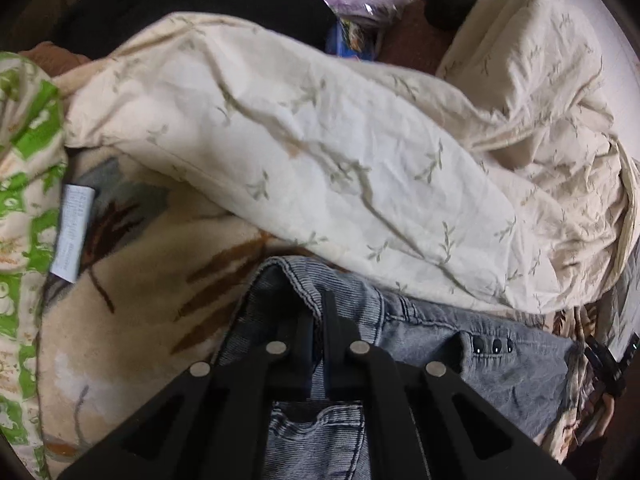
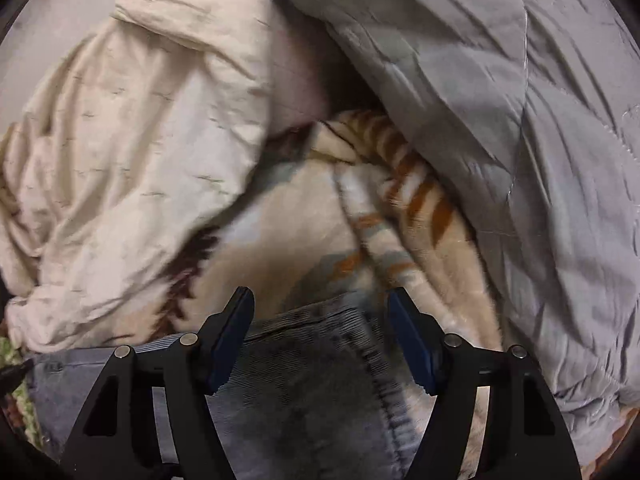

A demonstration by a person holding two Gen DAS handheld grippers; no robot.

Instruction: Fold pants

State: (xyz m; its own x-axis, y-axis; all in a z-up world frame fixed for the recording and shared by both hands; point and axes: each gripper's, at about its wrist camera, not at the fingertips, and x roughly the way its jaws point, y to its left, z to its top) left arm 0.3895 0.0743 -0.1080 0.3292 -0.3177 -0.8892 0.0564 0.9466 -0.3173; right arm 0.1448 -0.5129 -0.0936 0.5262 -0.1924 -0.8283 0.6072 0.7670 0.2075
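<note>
L gripper [image 1: 320,312] clamped on jeans [image 1: 500,364] at waistband edge, jaws together w/ denim pinched between. R gripper [image 2: 322,312] jaws apart, jeans [image 2: 304,364] edge between pads, not pinched. Cream blanket [image 2: 280,240] beyond tips, grey quilt [image 2: 520,120] to right.

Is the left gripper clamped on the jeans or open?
Clamped: the left gripper has its jaws together, pinching the jeans waistband edge.
</note>
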